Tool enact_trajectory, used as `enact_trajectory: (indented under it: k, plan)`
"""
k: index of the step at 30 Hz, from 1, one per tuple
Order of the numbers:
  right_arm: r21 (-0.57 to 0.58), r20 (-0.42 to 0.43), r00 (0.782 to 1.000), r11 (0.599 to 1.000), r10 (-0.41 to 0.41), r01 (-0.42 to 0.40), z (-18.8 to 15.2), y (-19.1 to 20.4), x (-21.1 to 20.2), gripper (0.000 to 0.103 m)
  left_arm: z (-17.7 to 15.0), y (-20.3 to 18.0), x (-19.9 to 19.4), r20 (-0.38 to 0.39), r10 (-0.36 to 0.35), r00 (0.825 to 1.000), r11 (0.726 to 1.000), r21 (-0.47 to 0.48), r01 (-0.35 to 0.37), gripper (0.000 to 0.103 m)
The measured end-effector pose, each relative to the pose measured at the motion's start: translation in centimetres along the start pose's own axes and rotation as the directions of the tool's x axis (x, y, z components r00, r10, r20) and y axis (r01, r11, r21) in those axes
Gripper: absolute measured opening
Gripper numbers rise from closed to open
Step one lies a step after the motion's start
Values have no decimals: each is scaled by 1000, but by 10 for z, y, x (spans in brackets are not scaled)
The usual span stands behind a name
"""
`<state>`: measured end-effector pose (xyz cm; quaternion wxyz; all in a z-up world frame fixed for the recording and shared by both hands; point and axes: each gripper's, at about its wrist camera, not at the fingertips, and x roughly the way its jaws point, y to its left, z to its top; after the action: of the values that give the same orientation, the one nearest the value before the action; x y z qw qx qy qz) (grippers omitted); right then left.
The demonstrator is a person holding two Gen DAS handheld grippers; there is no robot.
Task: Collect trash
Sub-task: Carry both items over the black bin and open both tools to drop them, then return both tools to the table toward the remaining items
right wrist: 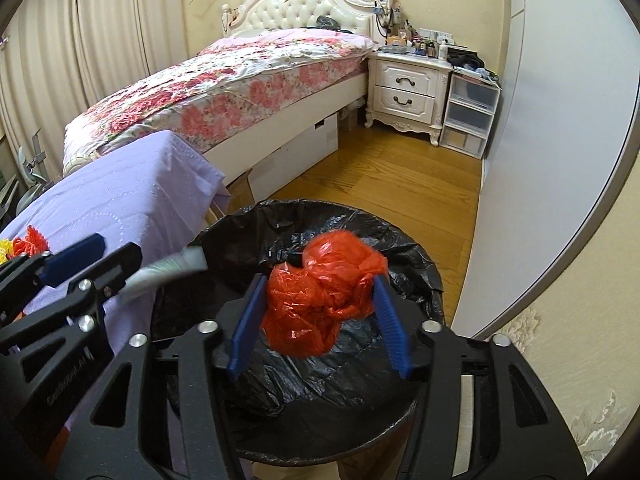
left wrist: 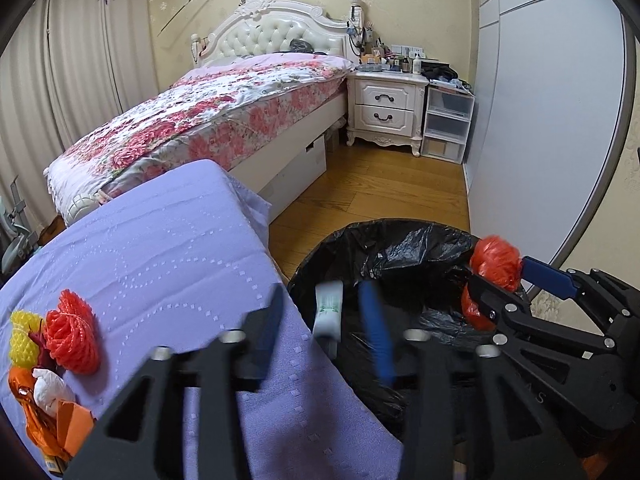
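Observation:
A black-lined trash bin [left wrist: 400, 248] [right wrist: 280, 216] stands on the floor beside a table under a purple cloth [left wrist: 160, 248]. My left gripper [left wrist: 322, 296] [right wrist: 118, 248] hangs open over the bin's near-left rim. A blurred white and green tube [left wrist: 329, 312] [right wrist: 176, 266] sits loose between its fingers, touching neither pad. My right gripper [right wrist: 320, 280] [left wrist: 500, 272] hovers over the bin with both blue pads against a crumpled red plastic bag [right wrist: 324, 296] [left wrist: 496, 260]. More trash lies on the cloth at the left: a red foam net [left wrist: 72, 332], a yellow net [left wrist: 24, 336], a white wad [left wrist: 50, 392] and an orange wrapper [left wrist: 60, 424].
A bed with a floral cover [left wrist: 208, 120] runs behind the table. A white nightstand [left wrist: 386, 108] and clear drawers [left wrist: 446, 124] stand at the back. A pale wardrobe door [left wrist: 552, 140] closes the right side. Wooden floor [left wrist: 380, 188] shows between the bed and the bin.

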<state>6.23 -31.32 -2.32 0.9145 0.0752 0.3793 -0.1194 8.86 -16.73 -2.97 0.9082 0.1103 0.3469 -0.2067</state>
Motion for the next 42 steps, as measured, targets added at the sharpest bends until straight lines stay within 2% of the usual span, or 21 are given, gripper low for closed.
enact_trajectory:
  k: [4, 6, 9, 19, 28, 36, 42]
  plan:
    - [14, 1, 1000, 1000, -9, 9, -1, -5, 2, 60, 1, 0, 0, 1, 9, 1000, 1000, -1, -9, 61]
    - [23, 2, 1000, 1000, -12, 12, -1, -7, 1, 60, 1, 2, -1, 3, 14, 1000, 1000, -5, -14, 69]
    - [32, 7, 1000, 999, -19, 18, -1, -9, -3, 61, 1, 5, -4, 5, 21, 1000, 1000, -16, -21, 73]
    - [23, 15, 1000, 1000, 13, -13, -12, -1, -25, 61, -14, 33, -39, -2, 70, 998, 996, -63, -70, 75]
    - [-60, 6, 996, 995, 86, -85, -32, 42, -53, 61, -51, 71, -85, -16, 144, 989, 984, -104, -145, 75]
    - [-131, 2, 986, 977, 167, -166, -49, 83, -78, 61, -91, 112, -123, -31, 224, 974, 960, -164, -227, 75]
    - [-180, -20, 978, 962, 207, -207, -63, 109, -85, 61, -117, 134, -128, -76, 262, 962, 943, -190, -272, 75]
